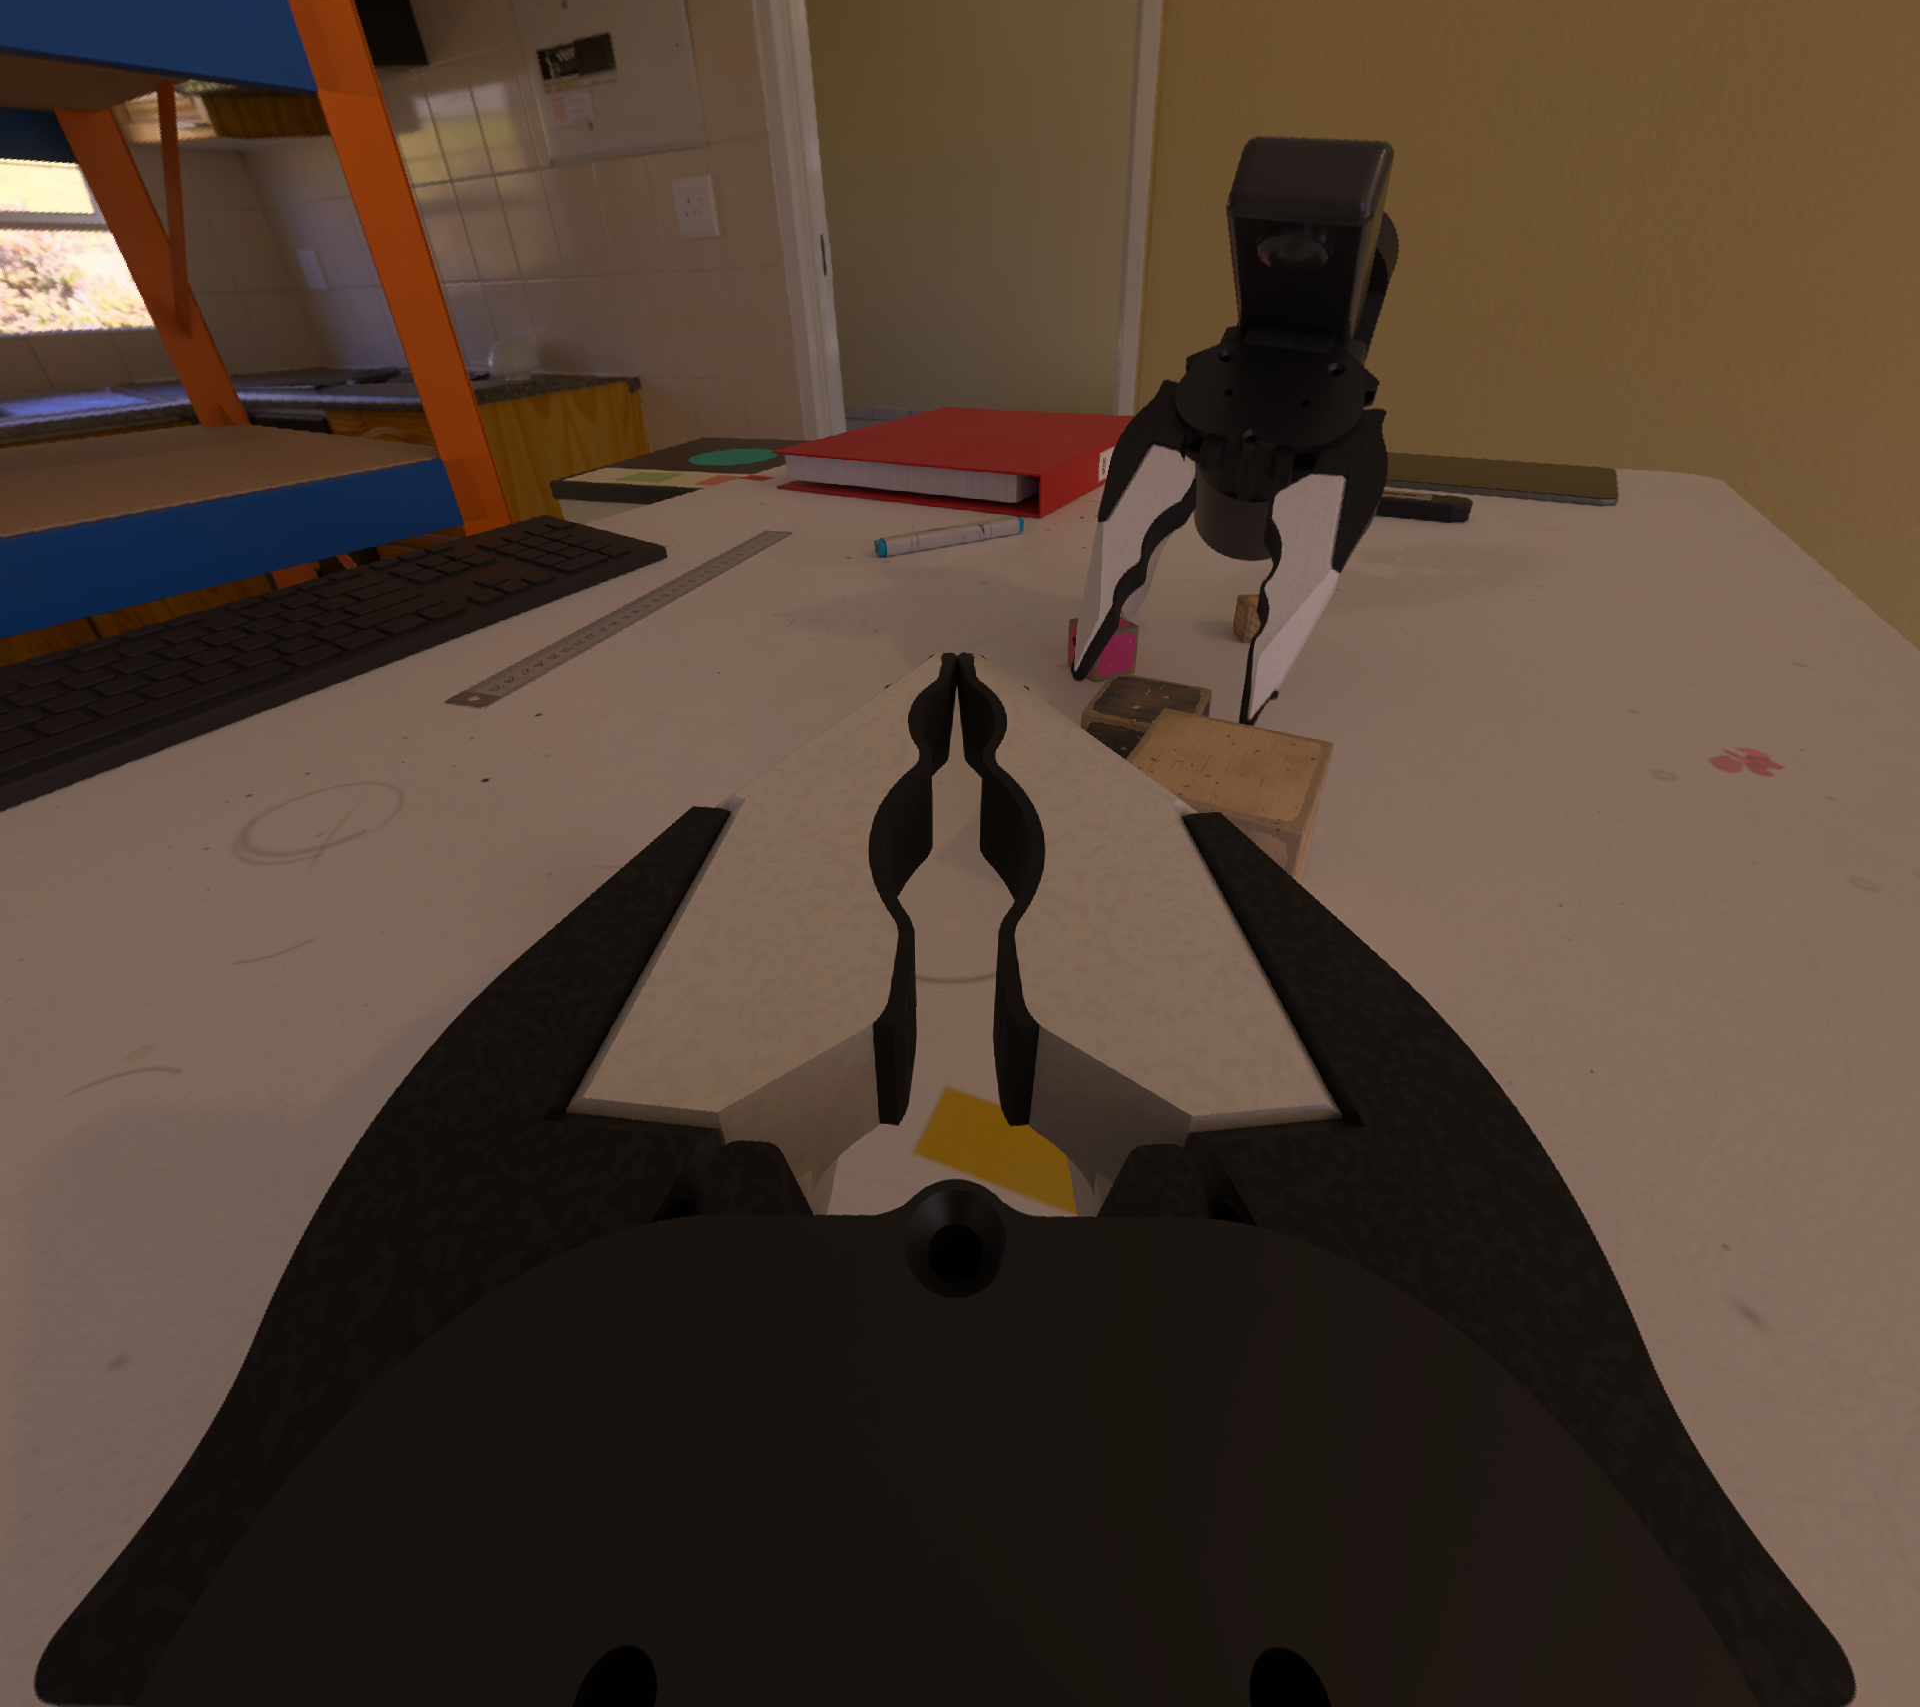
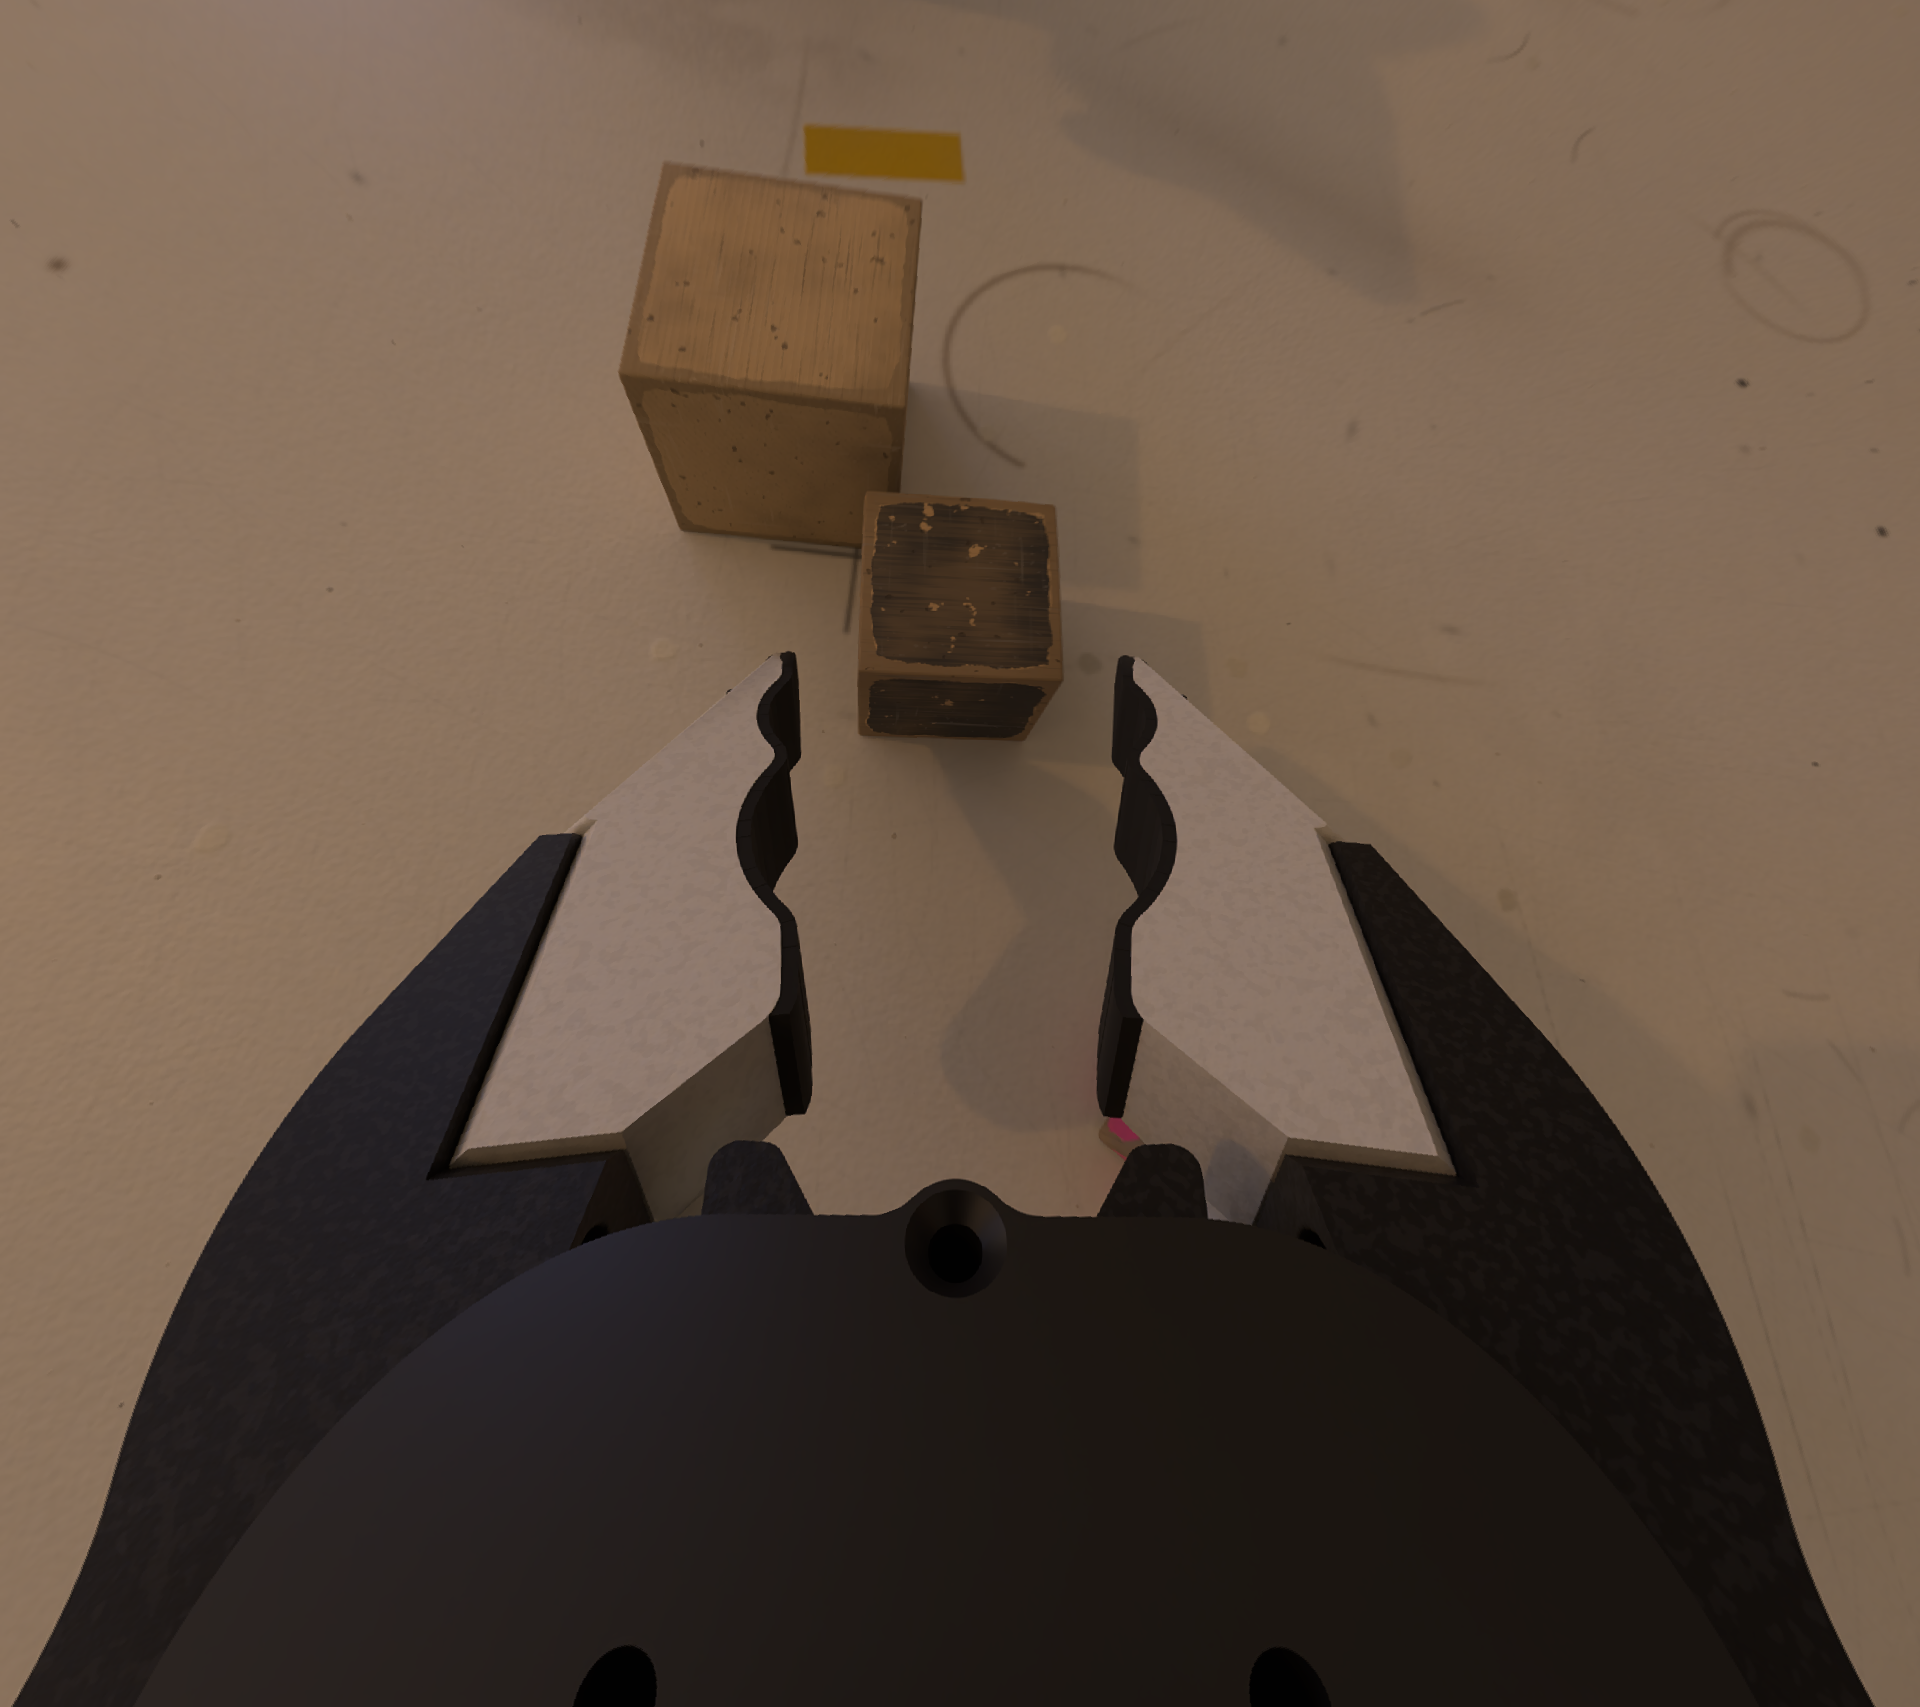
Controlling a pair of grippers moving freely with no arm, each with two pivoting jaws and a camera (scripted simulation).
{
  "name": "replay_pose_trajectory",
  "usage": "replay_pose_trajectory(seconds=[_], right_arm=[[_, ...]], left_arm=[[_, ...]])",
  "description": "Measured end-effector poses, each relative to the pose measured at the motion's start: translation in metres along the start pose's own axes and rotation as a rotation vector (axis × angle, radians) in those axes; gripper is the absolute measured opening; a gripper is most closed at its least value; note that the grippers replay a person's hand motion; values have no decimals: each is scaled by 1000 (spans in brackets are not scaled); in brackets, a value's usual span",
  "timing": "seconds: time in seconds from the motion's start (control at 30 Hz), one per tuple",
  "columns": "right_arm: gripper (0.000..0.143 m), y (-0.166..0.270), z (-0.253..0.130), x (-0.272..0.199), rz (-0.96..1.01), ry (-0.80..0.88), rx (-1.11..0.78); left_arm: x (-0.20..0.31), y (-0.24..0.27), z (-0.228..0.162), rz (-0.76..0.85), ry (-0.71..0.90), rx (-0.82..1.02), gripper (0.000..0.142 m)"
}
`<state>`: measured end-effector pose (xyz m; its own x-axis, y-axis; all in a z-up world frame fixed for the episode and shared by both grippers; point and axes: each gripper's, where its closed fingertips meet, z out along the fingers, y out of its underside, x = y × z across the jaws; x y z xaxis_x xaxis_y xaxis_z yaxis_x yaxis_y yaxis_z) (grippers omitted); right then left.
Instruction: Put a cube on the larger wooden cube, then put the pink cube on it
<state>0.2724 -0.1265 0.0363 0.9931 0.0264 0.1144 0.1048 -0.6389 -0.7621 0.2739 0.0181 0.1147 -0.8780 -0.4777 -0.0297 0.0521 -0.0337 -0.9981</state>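
Note:
The larger light wooden cube [image 2: 774,348] stands on the table, also seen in the left wrist view [image 1: 1236,774]. A smaller dark-faced wooden cube [image 2: 958,613] stands beside it, just ahead of my open, empty right gripper [image 2: 956,681], which hovers above the table. In the left wrist view the dark cube [image 1: 1143,703] lies below the right gripper [image 1: 1174,691]. The pink cube [image 1: 1114,649] is partly hidden behind one of its fingers; a sliver [image 2: 1120,1130] shows by the right finger's base. A tiny wooden cube [image 1: 1247,616] sits farther back. My left gripper [image 1: 957,665] is shut and empty.
A yellow tape patch [image 2: 883,153] lies beyond the large cube. A keyboard [image 1: 312,629], metal ruler [image 1: 623,618], marker pen [image 1: 951,535] and red binder [image 1: 956,457] lie on the white table [image 1: 1558,930]. A blue and orange shelf rack [image 1: 208,203] stands at left.

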Motion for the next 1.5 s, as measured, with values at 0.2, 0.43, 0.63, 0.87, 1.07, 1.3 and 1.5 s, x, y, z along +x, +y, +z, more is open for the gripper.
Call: replay_pose_trajectory(seconds=[0.2,0.43,0.63,0.87,1.07,1.3,1.5], right_arm=[[44,6,16,1,-38,33,-92],[44,-30,-9,11,61,76,79],[44,-76,-4,-18,44,62,80],[44,-76,27,-38,-1,69,-36],[44,-72,23,-33,23,52,-3],[44,-72,23,-32,18,59,1],[44,-72,22,-32,5,61,-4]], left_arm=[[0,1,0,-1,2,-5,0],[-1,1,1,-8,0,-6,0],[-2,1,1,-20,2,-10,0],[-1,2,1,-16,2,-12,0],[0,2,1,-13,4,-16,0],[0,2,2,-14,6,-20,0],[1,3,3,-9,9,-28,0]])
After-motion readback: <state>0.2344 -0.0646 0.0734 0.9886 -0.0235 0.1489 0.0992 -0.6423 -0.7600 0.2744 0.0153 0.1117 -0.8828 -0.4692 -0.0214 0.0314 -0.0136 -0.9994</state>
